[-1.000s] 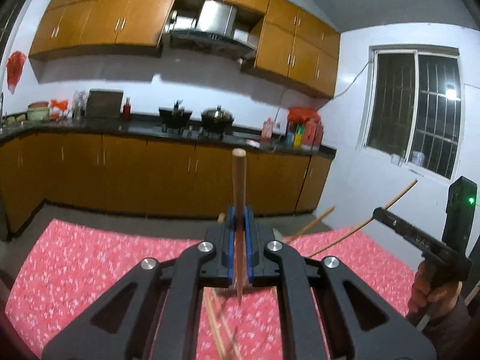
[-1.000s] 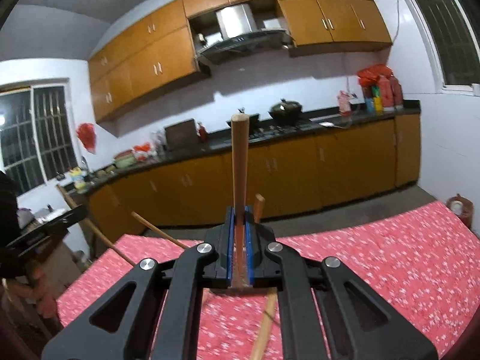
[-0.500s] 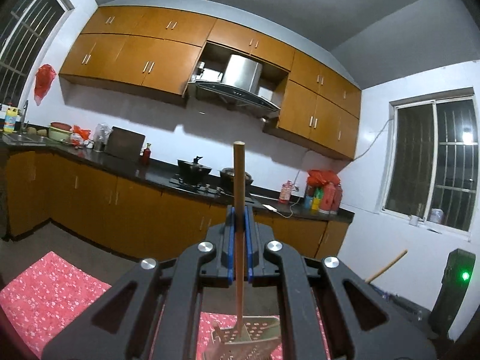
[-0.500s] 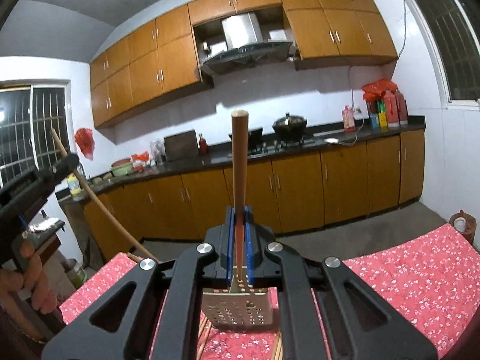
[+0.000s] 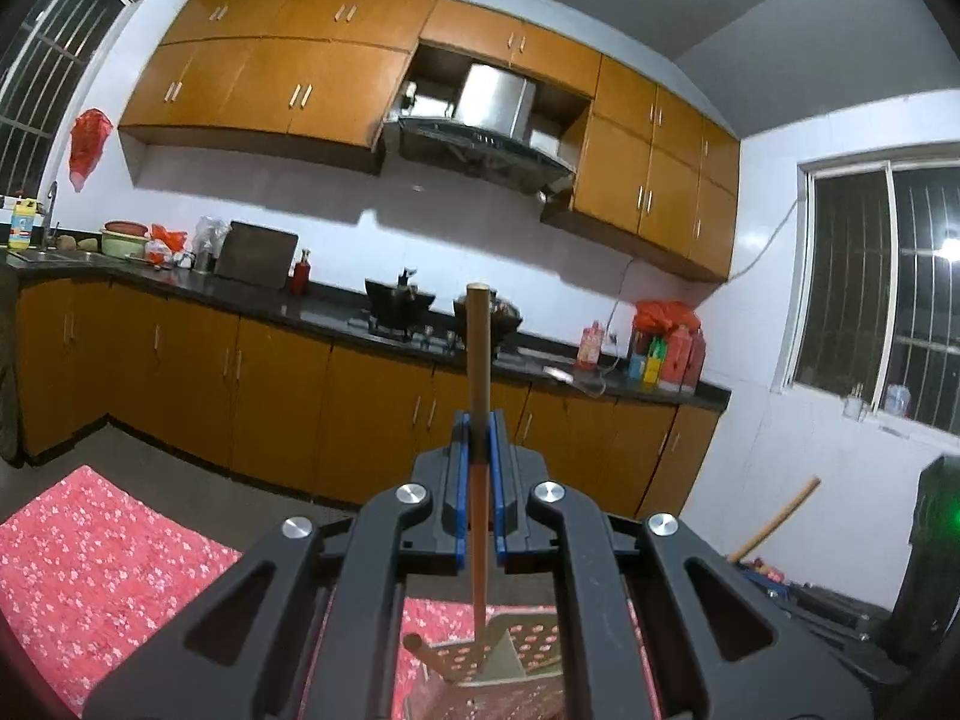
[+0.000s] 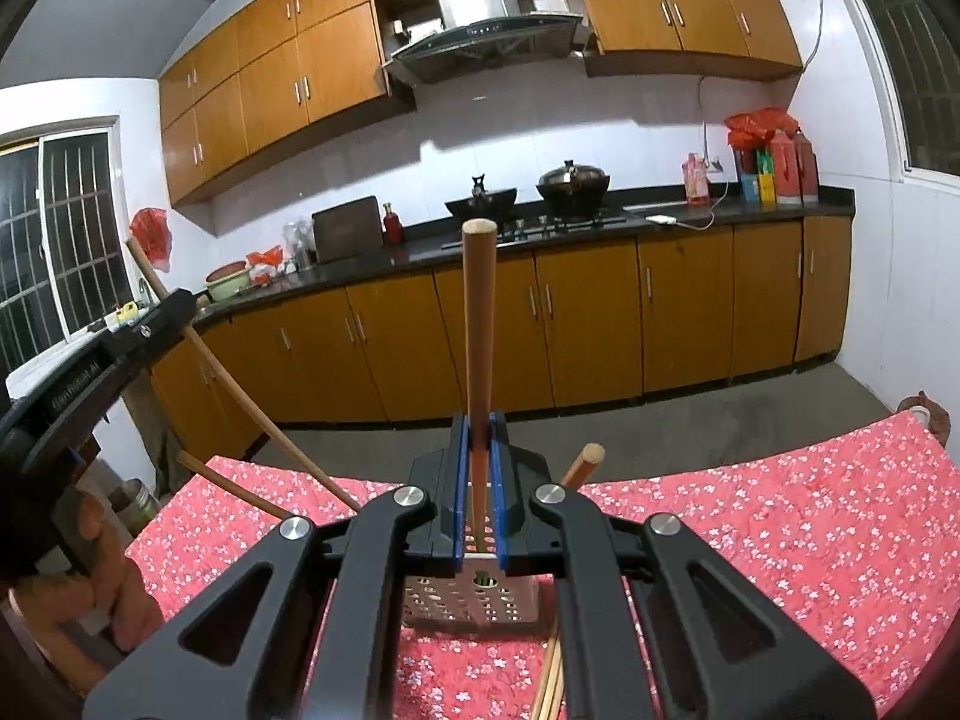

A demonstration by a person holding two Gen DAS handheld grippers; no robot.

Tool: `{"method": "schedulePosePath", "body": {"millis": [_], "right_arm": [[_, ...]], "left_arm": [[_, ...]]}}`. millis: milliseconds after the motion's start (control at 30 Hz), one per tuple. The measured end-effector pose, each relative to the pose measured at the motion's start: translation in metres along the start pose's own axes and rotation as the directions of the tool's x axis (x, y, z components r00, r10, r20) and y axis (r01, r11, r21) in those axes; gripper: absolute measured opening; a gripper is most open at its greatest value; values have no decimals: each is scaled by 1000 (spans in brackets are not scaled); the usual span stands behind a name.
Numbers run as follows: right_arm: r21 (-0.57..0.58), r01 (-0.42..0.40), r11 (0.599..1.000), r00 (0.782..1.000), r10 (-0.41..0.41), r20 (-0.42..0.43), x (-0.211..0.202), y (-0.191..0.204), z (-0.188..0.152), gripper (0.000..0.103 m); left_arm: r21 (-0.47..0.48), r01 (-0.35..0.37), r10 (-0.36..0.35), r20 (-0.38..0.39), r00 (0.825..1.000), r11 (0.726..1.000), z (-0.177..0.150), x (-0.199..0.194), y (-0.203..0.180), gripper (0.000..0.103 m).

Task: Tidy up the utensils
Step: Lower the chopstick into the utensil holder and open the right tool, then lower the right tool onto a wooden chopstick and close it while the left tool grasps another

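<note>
My left gripper [image 5: 478, 420] is shut on a thin wooden chopstick [image 5: 478, 348] that stands upright, its lower end over a perforated metal utensil holder [image 5: 510, 654]. My right gripper [image 6: 478, 420] is shut on another wooden chopstick [image 6: 478, 312], also upright, its lower end at the same holder [image 6: 474, 603]. The left gripper shows in the right wrist view [image 6: 108, 354] at far left, its chopstick [image 6: 240, 390] slanting down toward the holder. The right gripper's chopstick tip [image 5: 774, 519] shows at right in the left wrist view. Another wooden stick [image 6: 579, 468] leans by the holder.
The holder stands on a table with a red flowered cloth [image 6: 780, 534]. More wooden sticks [image 6: 549, 684] lie on the cloth in front of it. Beyond the table are orange kitchen cabinets [image 6: 540, 330], a dark counter with pots [image 6: 570, 186] and a window [image 5: 882, 318].
Both grippers have risen and tilted upward with their chopsticks. The holder has come into view beneath the chopsticks' lower ends, and the cloth has dropped low in both views.
</note>
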State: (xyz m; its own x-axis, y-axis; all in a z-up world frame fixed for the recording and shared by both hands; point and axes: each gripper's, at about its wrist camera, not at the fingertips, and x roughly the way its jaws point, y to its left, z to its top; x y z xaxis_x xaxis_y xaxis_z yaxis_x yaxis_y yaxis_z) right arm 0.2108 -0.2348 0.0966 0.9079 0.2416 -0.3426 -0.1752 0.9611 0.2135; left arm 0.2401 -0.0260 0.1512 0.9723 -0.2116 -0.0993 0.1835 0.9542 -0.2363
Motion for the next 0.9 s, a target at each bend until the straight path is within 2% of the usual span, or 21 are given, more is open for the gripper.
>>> {"method": "schedulePosePath", "body": {"millis": [100,200,267,300,467,633,733,800,867,900], "right_arm": [[9,-10,1000,1000,10,-15,3,0,-1,8],[6,-11,1000,1000,11,-8,-1,3,1,13],[14,-14,1000,1000,14,4,-5,0,4,30],[17,-14,1000,1000,14,11,-6,0,7,32],[7,-1,1000,997,0,73,-34,0,11,32],[24,63,998,993,-65,101,-65,-17,-1,36],[49,128,991,991,-130,37,-65,-36,-24,40],[72,164,984,986,-161,-53,-53,-52,-47,40],[86,186,979,975,-173,-139,-40,-62,-68,39],[94,188,978,968,-167,-189,-32,-65,-79,38]], "left_arm": [[-3,1,-1,-34,999,1000,-7,7,4,10],[-1,-2,2,-31,1000,1000,-5,3,7,19],[-11,6,-6,-23,1000,1000,-1,-3,10,21],[-16,10,-10,-19,1000,1000,1,-7,10,22],[-25,27,-27,5,1000,999,10,-32,16,24],[-5,7,-7,-5,1000,1000,6,-72,32,34],[13,-38,39,-55,998,999,-13,-86,48,37],[33,-69,72,-113,991,997,-32,-88,58,37],[54,-100,108,-188,976,994,-53,-86,69,37],[57,-112,123,-257,958,992,-71,-81,78,37]]}}
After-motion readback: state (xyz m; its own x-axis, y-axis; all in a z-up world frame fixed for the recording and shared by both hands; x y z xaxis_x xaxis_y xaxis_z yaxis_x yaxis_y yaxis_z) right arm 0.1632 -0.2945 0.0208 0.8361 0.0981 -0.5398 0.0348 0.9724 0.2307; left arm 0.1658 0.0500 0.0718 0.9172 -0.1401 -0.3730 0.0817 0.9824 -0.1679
